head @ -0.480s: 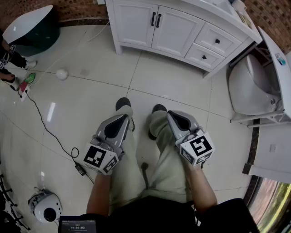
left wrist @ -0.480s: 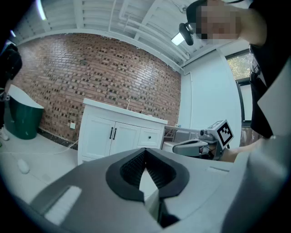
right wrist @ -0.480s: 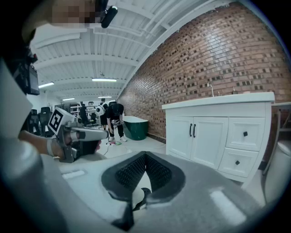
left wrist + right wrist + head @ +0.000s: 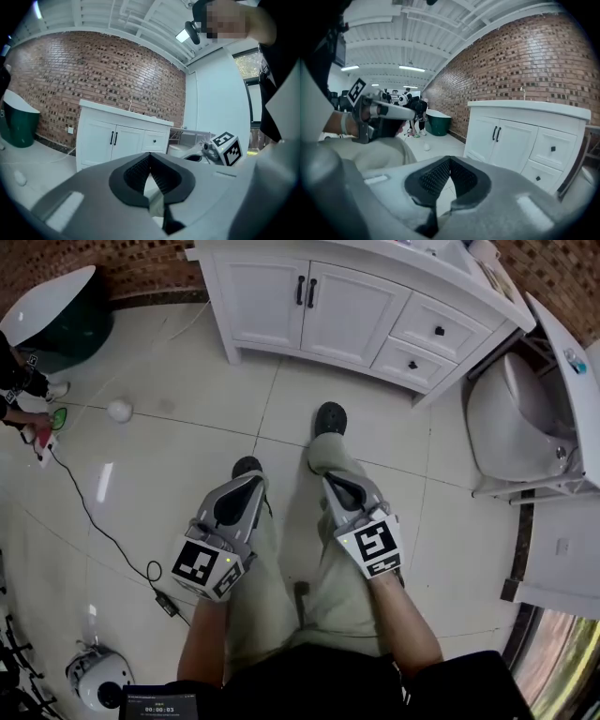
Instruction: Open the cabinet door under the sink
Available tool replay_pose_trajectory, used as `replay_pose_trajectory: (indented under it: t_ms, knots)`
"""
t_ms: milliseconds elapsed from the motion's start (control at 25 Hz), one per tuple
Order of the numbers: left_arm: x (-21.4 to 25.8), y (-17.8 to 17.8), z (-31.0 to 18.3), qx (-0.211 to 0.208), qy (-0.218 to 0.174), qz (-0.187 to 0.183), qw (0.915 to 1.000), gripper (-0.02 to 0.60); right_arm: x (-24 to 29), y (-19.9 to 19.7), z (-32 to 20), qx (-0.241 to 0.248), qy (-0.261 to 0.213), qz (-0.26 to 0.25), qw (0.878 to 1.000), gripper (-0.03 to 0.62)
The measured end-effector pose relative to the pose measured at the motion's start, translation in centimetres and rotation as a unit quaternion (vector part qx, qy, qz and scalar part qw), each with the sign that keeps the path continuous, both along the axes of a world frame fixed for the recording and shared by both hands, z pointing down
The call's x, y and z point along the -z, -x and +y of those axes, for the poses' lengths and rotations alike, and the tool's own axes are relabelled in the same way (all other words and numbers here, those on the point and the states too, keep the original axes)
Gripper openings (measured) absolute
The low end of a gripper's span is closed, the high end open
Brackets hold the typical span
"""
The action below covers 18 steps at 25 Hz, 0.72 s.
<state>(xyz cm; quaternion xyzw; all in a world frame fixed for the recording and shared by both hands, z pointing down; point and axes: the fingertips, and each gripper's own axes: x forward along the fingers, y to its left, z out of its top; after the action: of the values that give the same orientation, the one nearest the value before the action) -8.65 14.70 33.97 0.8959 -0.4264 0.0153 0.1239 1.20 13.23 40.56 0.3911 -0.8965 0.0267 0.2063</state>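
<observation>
Tile floor [image 4: 187, 456] is lying open between the cabinet doors [image 4: 349, 317] and the left gripper [image 4: 254, 481] and right gripper [image 4: 330, 481], both pressing jaws together, frame edge cropping the countertop [image 4: 412, 261].

There are two hand-held grippers: the left hand-held gripper [image 4: 251, 486] and the right hand-held gripper [image 4: 331, 482]. One white cabinet [image 4: 214, 292] stands at twelve o'clock. It has two doors [image 4: 265, 296], two black door handles [image 4: 300, 290], two drawers [image 4: 441, 329] and two drawer knobs [image 4: 410, 359]. There are two shoes [image 4: 330, 416], one white ball [image 4: 119, 410] at ten o'clock, one green tub [image 4: 84, 324] and one black cable [image 4: 167, 603].
</observation>
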Motion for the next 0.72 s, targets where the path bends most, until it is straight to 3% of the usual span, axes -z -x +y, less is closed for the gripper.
replay_pose_trajectory:
  t_ms: [120,360,720]
  knots:
    - [0.5,-1.5,-1.9,-0.006,-0.002,-0.003,1.0000,0.017,-0.1,0.2,-1.6,0.005,-0.007,0.026,1.000,-0.008]
    - [-1.0,-3.9,-4.6,-0.017,0.002,-0.061,0.9980,0.017,1.5,-1.3,-4.5,0.002,-0.003,-0.058,0.998,-0.008]
    - [-2.0,-3.3,-9.7,-0.015,0.010,-0.051,0.9985,0.017,2.5,-2.0,-9.9,-0.005,0.004,-0.109,0.994,-0.008]
